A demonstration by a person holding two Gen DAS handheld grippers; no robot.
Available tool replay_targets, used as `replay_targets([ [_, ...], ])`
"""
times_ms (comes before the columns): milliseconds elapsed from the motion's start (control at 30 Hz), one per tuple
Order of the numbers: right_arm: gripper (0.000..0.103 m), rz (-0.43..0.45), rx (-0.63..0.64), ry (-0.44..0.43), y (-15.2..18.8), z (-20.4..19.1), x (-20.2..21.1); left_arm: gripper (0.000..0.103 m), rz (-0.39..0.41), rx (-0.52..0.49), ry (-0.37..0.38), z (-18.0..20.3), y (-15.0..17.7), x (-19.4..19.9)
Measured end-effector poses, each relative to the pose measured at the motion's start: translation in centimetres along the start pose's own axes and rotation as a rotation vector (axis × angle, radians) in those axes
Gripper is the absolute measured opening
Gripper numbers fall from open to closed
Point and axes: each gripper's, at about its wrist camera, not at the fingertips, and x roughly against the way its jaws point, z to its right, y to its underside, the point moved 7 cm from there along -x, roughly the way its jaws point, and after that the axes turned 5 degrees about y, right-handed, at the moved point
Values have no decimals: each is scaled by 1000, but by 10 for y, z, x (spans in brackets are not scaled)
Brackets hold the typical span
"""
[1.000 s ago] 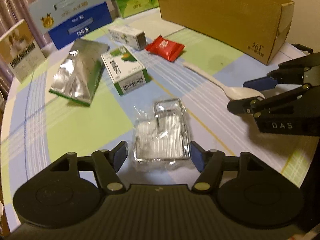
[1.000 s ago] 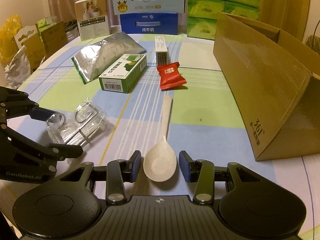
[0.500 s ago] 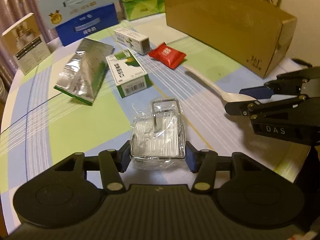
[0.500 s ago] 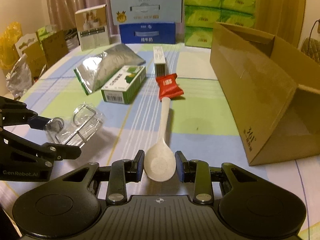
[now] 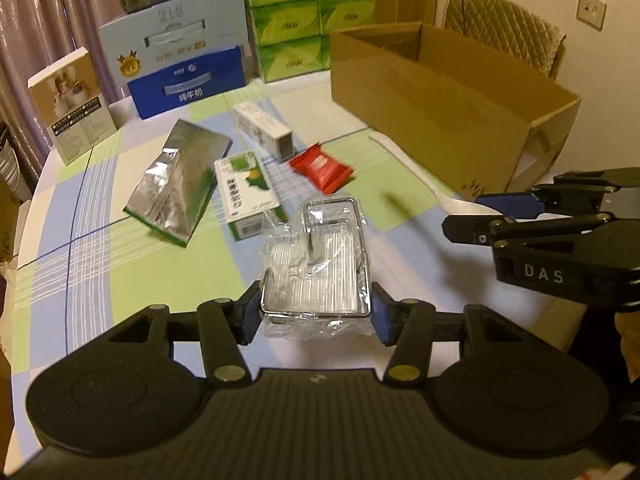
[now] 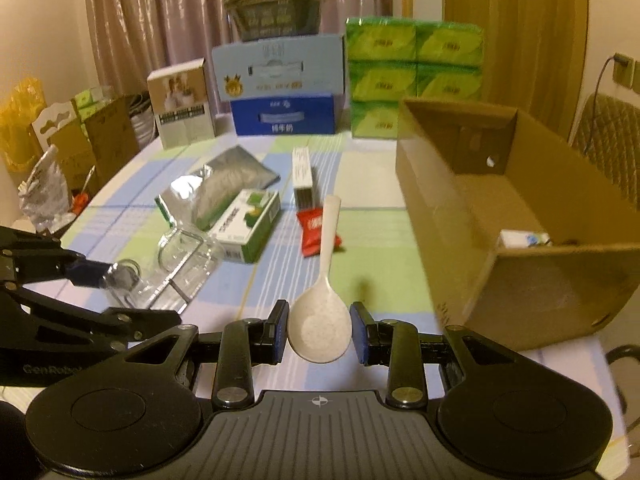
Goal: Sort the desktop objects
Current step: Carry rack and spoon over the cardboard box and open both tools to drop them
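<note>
While your left gripper [image 5: 316, 316] has its two fingers pressed against the sides of the wrapped wire rack [image 5: 316, 268], your right gripper [image 6: 319, 334] has its fingers closed on the round bowl of the pale spoon [image 6: 320, 320]. Both things look lifted off the checked table [image 5: 100, 264], and the spoon's long handle points away from you, over the red snack packet [image 6: 314, 228]. The rack's clear plastic wrap is slippery, so I think it could slide out if you tilt it or squeeze too softly. The spoon is held only by its curved edges, so it could twist or pop free if you swing it fast. Its long handle could also bump the wall of the brown cardboard box [image 6: 500, 216] if you come in too low. That box is open, just to your right, with a small white pack already inside. You can read "DAS" on the right gripper's side and "GenRobot" on the left one's side. The brown box has a small printed mark, too blurry to read. The blue carton [image 6: 284, 114] at the back has Chinese writing.
</note>
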Motion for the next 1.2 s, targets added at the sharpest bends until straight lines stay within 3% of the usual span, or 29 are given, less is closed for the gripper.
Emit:
replay_targets([
  [567, 30, 113, -45, 34, -39, 54, 51, 49, 66, -6, 50, 57, -56, 22],
  [833, 30, 164, -53, 105, -65, 113, 64, 49, 102, -48, 89, 93, -98, 14],
  [1200, 30, 132, -92, 178, -81, 201, 36, 49, 121, -109, 160, 142, -160, -29],
])
